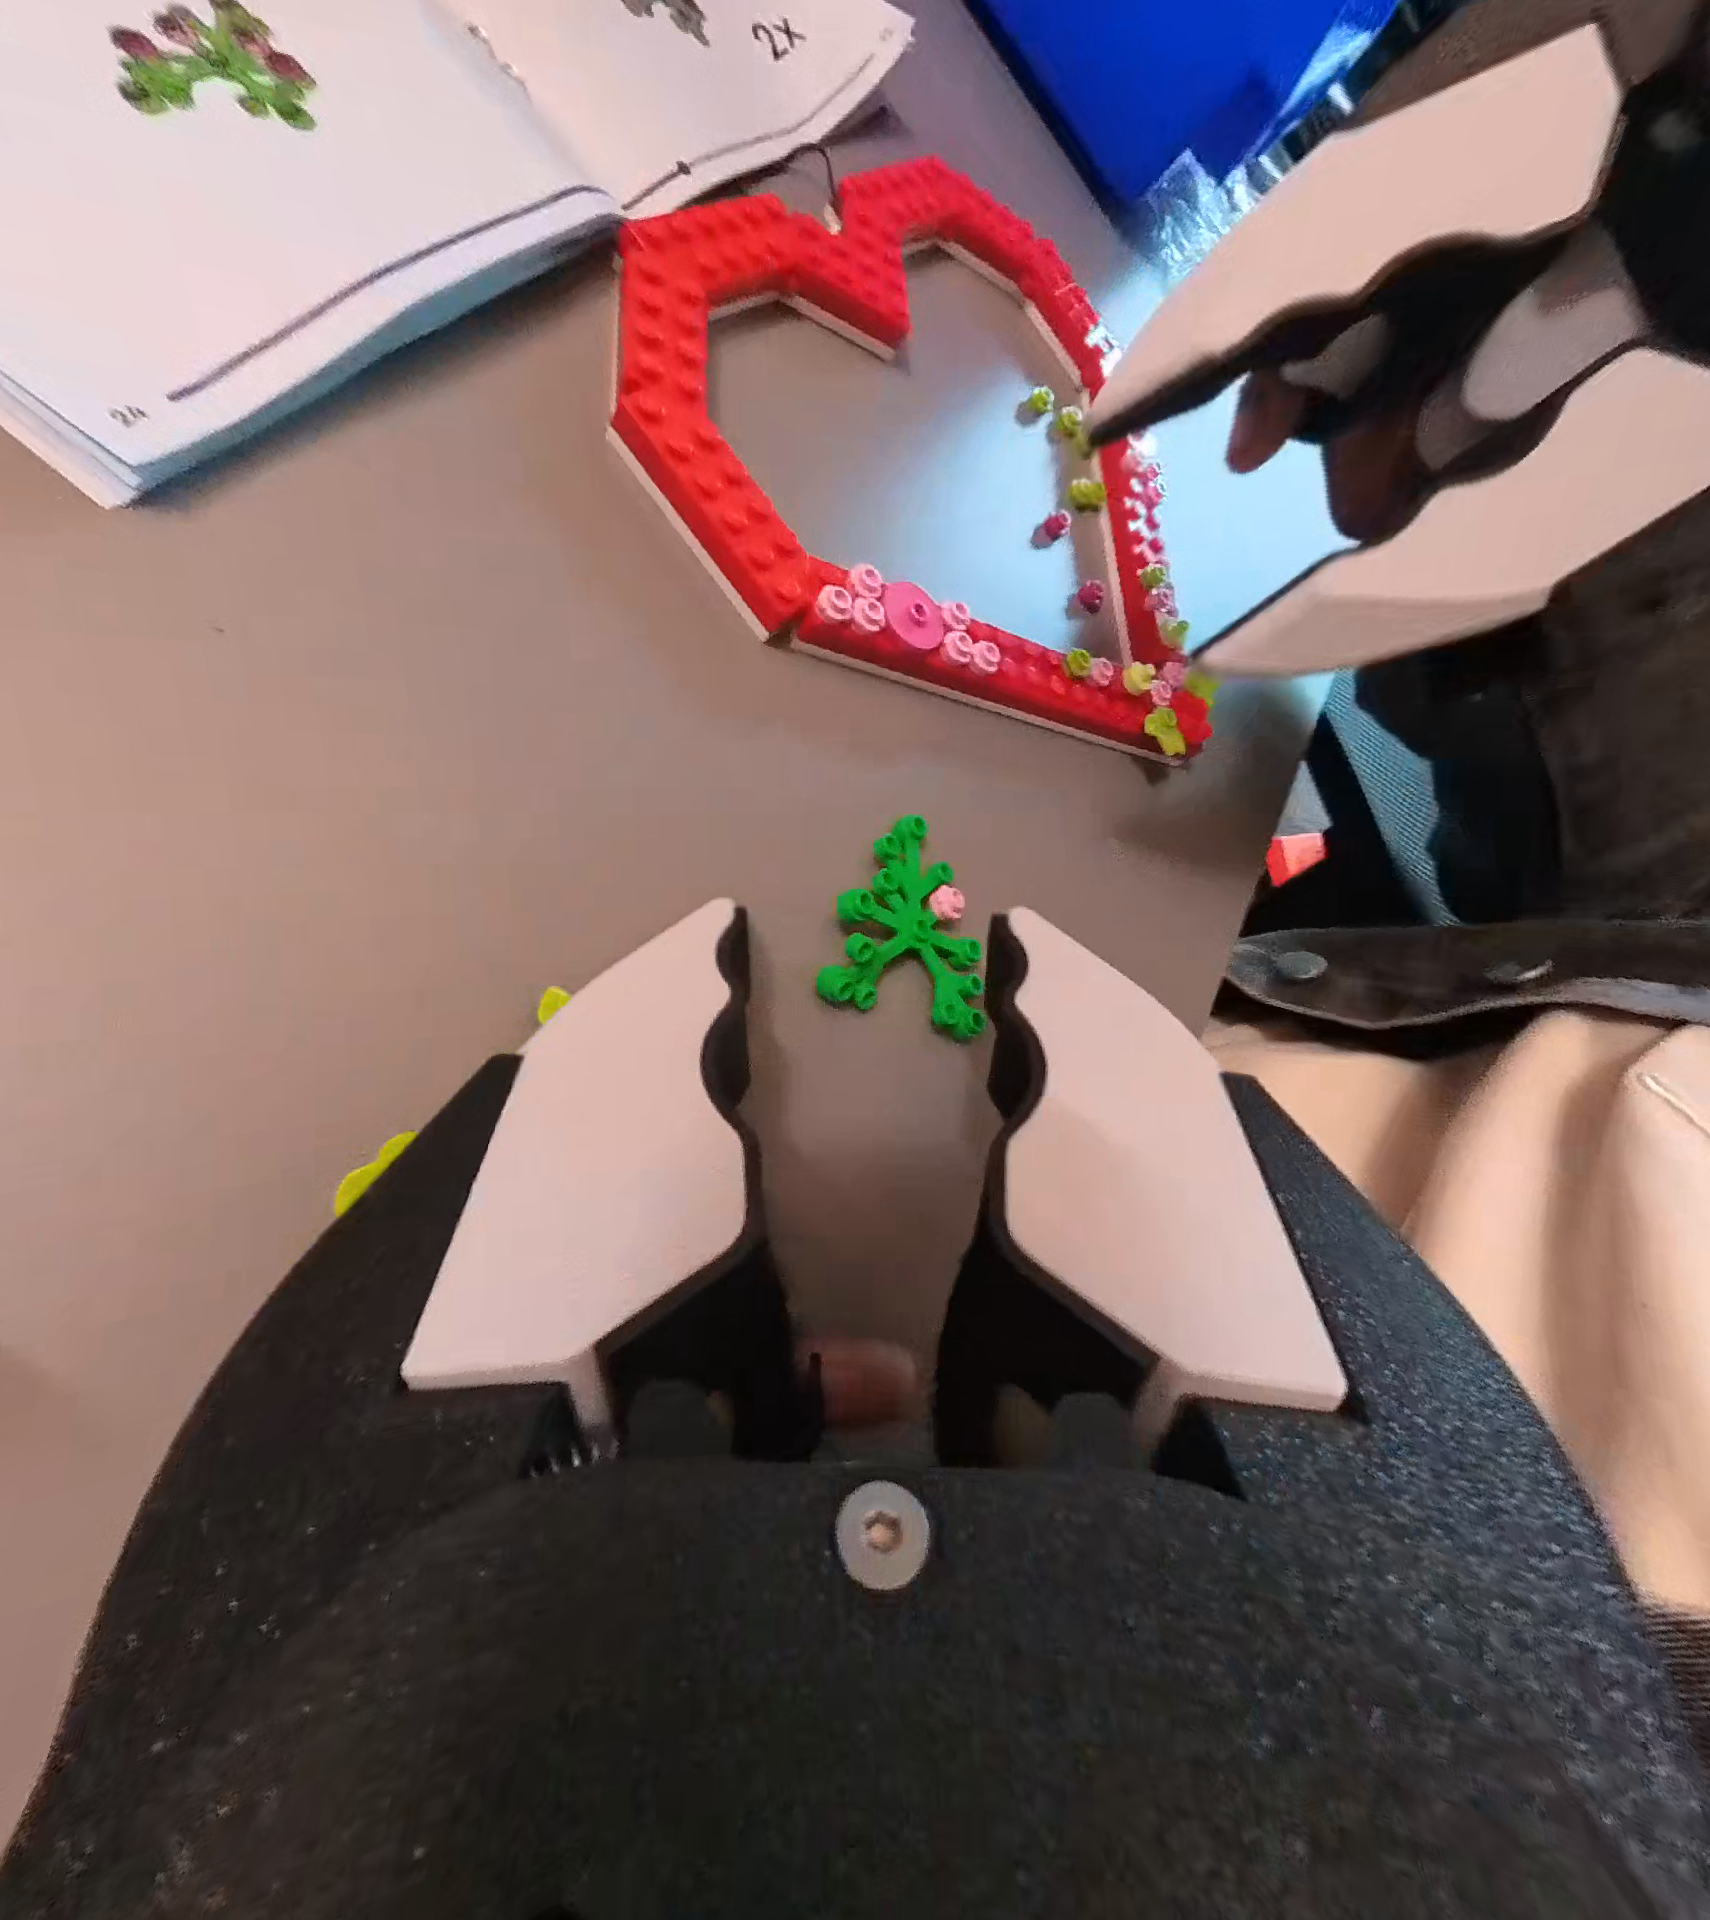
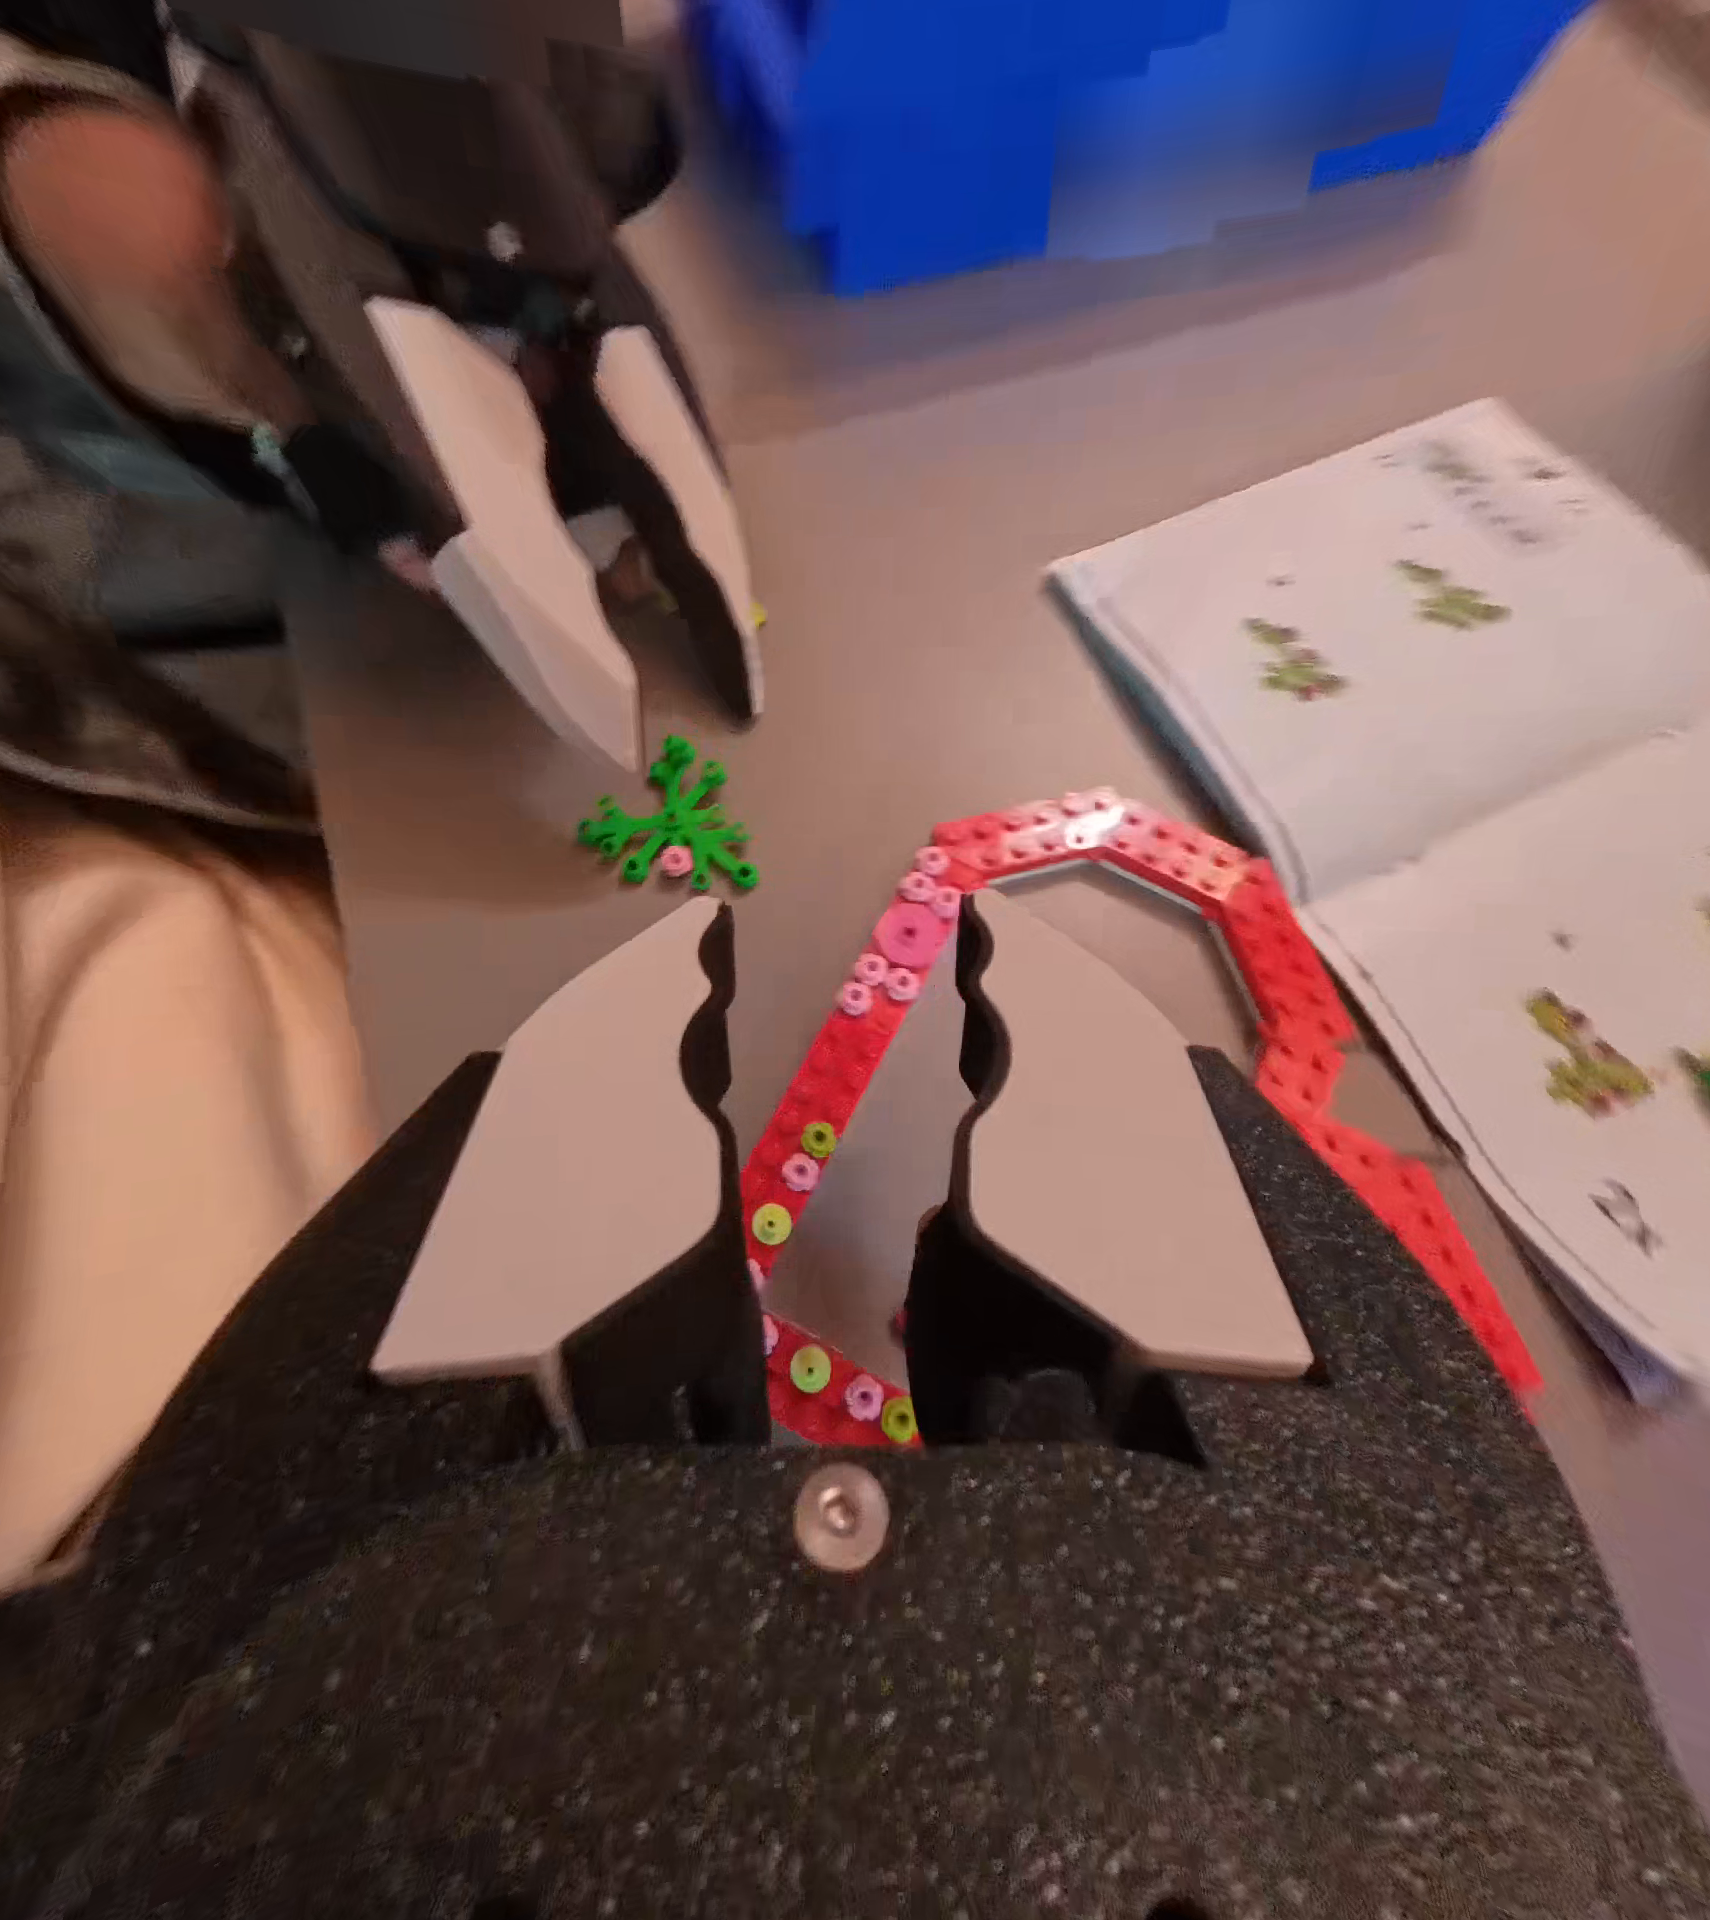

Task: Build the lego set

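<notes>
Left gripper (image 1: pixel 866 914) is poised just short of the bright green plastic leaf sprig (image 1: pixel 901 930), which carries one small pink flower stud (image 1: pixel 946 902) and lies flat on the grey-beige tabletop (image 1: pixel 311 779). Jaws apart, nothing between them. Right gripper (image 2: pixel 840 909) hovers above the red studded heart-shaped brick frame (image 1: pixel 726 312), jaws likewise apart and empty. The frame rests flat beside the open white instruction booklet (image 1: pixel 259 239); pink and lime flower studs run along its lower edge and one side only, so the build looks partly decorated.

Judgement: the step in hand is picking up the sprig for mounting on the frame.

- Sprig is thin and flat; the fingertips need to come down low, straddling the central stem, not the outer branches.
- Close gently; a flat part like this may skate or flip.
- Avoid pinching the pink stud, which could pop off.
- Right gripper could steady the frame during press-down.
</notes>
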Available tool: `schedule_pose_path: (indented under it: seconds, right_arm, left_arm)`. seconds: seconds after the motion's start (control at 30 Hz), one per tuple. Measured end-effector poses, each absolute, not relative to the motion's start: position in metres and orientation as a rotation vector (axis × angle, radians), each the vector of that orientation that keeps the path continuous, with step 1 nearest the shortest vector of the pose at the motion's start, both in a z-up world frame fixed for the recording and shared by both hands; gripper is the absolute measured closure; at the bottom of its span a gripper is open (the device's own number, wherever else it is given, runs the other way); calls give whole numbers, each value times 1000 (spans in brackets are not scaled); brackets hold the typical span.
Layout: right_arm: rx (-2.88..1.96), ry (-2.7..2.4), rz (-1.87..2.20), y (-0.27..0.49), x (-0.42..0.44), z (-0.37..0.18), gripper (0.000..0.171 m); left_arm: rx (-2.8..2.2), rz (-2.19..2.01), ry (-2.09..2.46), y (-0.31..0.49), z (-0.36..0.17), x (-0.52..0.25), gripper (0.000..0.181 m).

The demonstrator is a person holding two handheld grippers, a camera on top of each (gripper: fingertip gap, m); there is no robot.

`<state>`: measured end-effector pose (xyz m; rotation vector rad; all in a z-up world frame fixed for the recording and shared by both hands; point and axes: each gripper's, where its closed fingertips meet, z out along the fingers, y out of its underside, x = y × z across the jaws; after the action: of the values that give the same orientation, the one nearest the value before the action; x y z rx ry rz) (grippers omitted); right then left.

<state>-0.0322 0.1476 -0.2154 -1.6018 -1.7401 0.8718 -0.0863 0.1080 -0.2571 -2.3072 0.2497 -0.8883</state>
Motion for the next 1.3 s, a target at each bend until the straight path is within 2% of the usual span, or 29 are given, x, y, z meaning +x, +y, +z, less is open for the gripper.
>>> schedule_pose_path:
  seconds: [0.07,0.17,0.23,0.33,0.37,0.4,0.53,0.6,0.7,0.97,1.07,1.23,1.3]
  right_arm:
    - [-1636,-1595,856,160,-21,-209,127]
    - [-1672,-1480,833,166,-6,-204,110]
    - [-1704,-1392,772,175,5,-203,102]
    - [-1787,-1219,682,193,13,-205,84]
    - [-1814,-1164,674,196,13,-204,81]
    - [-1828,-1115,668,198,10,-203,77]
    - [-1822,-901,476,225,15,-187,42]
    - [-1812,-771,386,238,24,-178,34]
    - [-1810,-649,400,240,29,-171,34]
    - [-1723,-559,512,204,25,-151,58]
    - [-1722,-563,541,191,24,-151,61]
    - [-1740,-629,520,178,26,-160,71]
    - [-1737,-621,531,177,27,-162,77]
  left_arm:
    - [-2317,-815,273,109,-257,-89,131]
    - [-2311,-638,293,113,-252,-100,119]
    - [-2270,-496,289,117,-242,-112,98]
    - [-2211,-173,214,132,-233,-143,58]
    - [-2198,-89,181,137,-231,-152,51]
    - [-2173,-30,138,144,-227,-159,49]
    - [-2067,122,-60,165,-200,-182,35]
    - [-1964,246,-171,170,-182,-199,38]
    - [-1915,279,-255,175,-178,-198,35]
    - [-1819,303,-284,159,-156,-172,41]
    - [-1811,272,-288,150,-153,-161,43]
    - [-1802,260,-261,140,-157,-153,50]
    - [-1766,226,-240,139,-158,-149,64]
